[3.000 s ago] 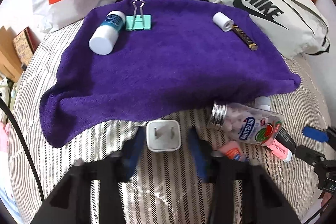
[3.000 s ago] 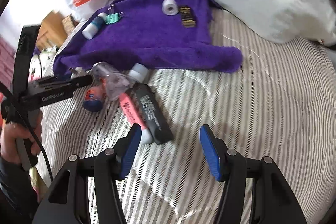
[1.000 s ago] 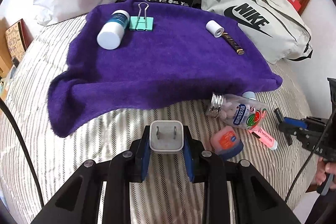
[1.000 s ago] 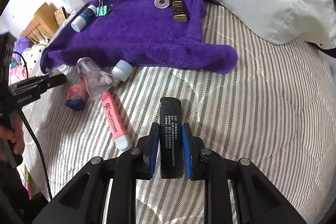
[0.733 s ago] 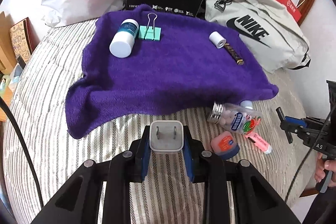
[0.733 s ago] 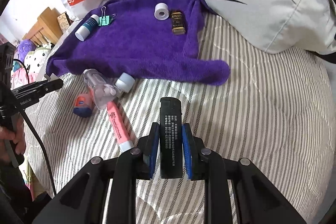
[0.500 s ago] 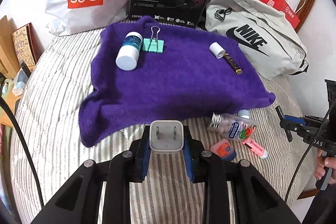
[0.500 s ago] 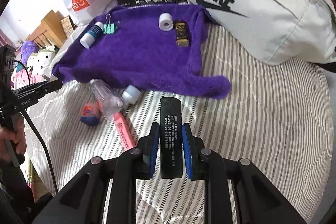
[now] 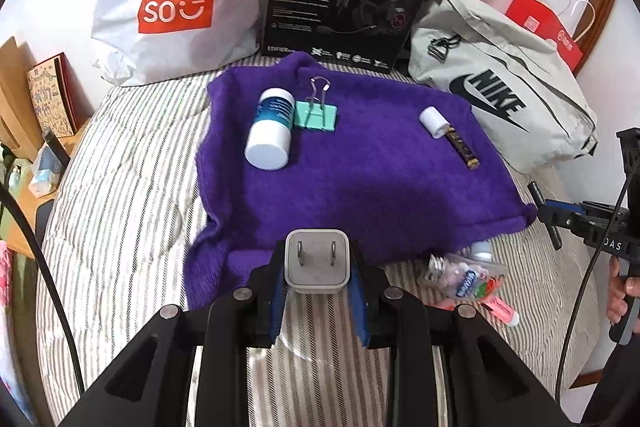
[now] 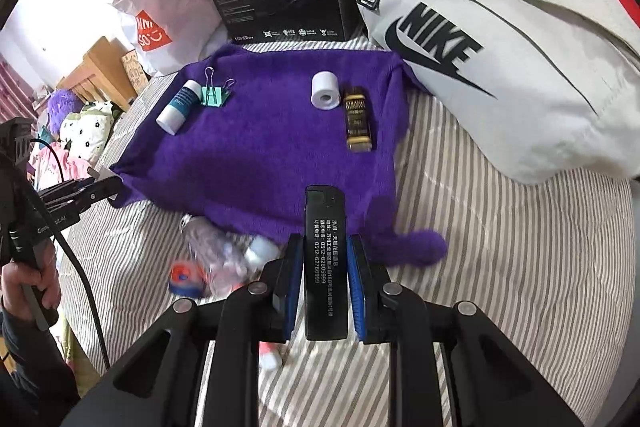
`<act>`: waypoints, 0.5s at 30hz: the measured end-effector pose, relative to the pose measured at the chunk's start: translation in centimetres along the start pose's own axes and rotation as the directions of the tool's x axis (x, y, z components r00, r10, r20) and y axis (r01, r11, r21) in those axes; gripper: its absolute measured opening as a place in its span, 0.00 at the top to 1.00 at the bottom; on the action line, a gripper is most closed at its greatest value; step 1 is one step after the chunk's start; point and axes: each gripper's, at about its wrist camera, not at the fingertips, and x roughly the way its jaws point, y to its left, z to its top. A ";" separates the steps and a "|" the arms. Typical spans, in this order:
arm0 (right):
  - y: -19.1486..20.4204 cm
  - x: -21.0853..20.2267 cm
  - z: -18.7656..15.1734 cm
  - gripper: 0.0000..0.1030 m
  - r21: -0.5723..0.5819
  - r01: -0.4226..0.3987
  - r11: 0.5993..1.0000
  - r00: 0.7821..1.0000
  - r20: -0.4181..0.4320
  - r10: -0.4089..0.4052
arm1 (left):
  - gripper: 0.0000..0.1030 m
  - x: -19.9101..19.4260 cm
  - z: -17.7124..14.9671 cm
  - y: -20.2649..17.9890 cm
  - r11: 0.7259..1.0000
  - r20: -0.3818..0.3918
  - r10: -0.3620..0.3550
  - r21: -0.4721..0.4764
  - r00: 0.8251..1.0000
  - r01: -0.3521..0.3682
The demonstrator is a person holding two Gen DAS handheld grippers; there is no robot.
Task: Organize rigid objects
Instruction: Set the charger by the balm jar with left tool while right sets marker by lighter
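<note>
Two carries are under way: the left claw (image 9: 317, 287) grips a white square plug adapter (image 9: 317, 262), the right claw (image 10: 323, 281) a black rectangular lighter (image 10: 325, 263). Next, probably, lowering both onto the purple fleece towel (image 9: 372, 183).

- The left gripper (image 9: 318, 269) is closed tight on a white plug (image 9: 317, 263). The plug sits between its two blue pads (image 9: 277, 301), with the two prongs facing up.
- The right gripper (image 10: 325, 267) is closed tight on a black lighter (image 10: 325, 267). The lighter lies lengthwise between its pads (image 10: 293, 281) and sticks out past the fingertips.
- In the right wrist view, a left hand (image 10: 24, 285) grips the left gripper's handle, off to the left side.
- In the left wrist view, a right hand (image 9: 620, 293) grips the right gripper's handle, off to the right side.
</note>
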 end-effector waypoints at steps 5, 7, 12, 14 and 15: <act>0.0 1.4 2.0 0.79 -0.019 0.015 1.000 1.000 -0.015 -0.016 | 0.75 0.7 1.3 1.0 1.000 -0.004 0.004 -0.008 1.000 -0.004; 0.0 2.0 2.8 0.79 -0.024 0.018 1.000 1.000 -0.019 -0.019 | 0.75 1.0 1.8 1.4 1.000 -0.004 0.006 -0.009 1.000 -0.006; 0.0 4.1 4.6 0.79 -0.042 0.025 0.999 0.999 -0.042 -0.027 | 0.74 2.6 3.0 1.9 1.000 -0.023 0.009 -0.004 1.000 -0.009; 0.0 4.8 4.8 0.79 -0.050 0.029 0.998 0.998 -0.052 -0.031 | 0.75 3.3 3.3 2.0 1.000 -0.030 0.007 -0.004 1.000 -0.007; 0.1 5.4 4.9 0.79 -0.057 0.030 0.998 0.997 -0.062 -0.034 | 0.74 3.5 3.4 2.1 1.000 -0.032 0.006 -0.003 0.999 -0.006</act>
